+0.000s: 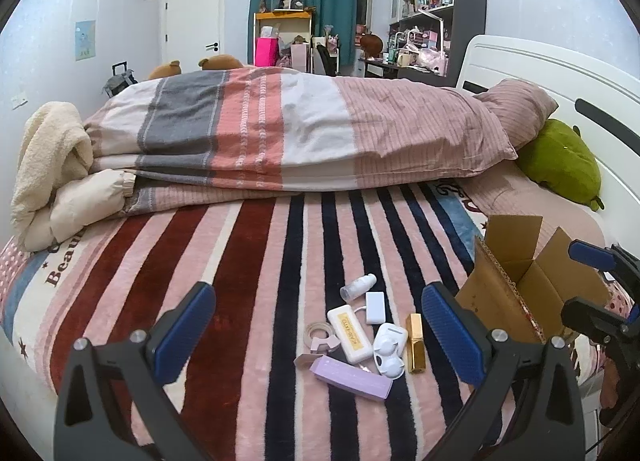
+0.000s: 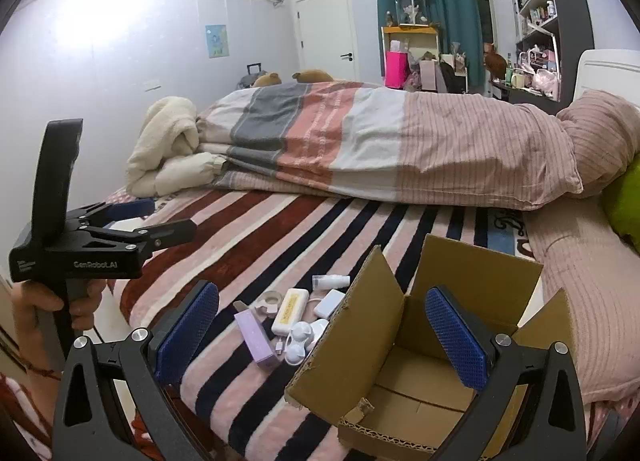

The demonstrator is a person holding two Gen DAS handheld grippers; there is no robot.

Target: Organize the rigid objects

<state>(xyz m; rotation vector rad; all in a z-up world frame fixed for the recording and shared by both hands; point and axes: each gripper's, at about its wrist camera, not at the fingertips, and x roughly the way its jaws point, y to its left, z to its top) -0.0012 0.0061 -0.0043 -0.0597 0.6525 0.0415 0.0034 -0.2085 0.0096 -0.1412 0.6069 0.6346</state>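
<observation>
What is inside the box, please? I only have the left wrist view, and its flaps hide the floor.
Observer: Nothing. The right wrist view looks into the box, and its floor is bare cardboard.
Operator: Thank you. Are the right jaws open?
Observer: Yes, the right gripper is wide open and holds nothing.
Operator: Does that view show anything of my side?
Observer: Yes, the left gripper appears at the left edge, held by a hand.
</observation>
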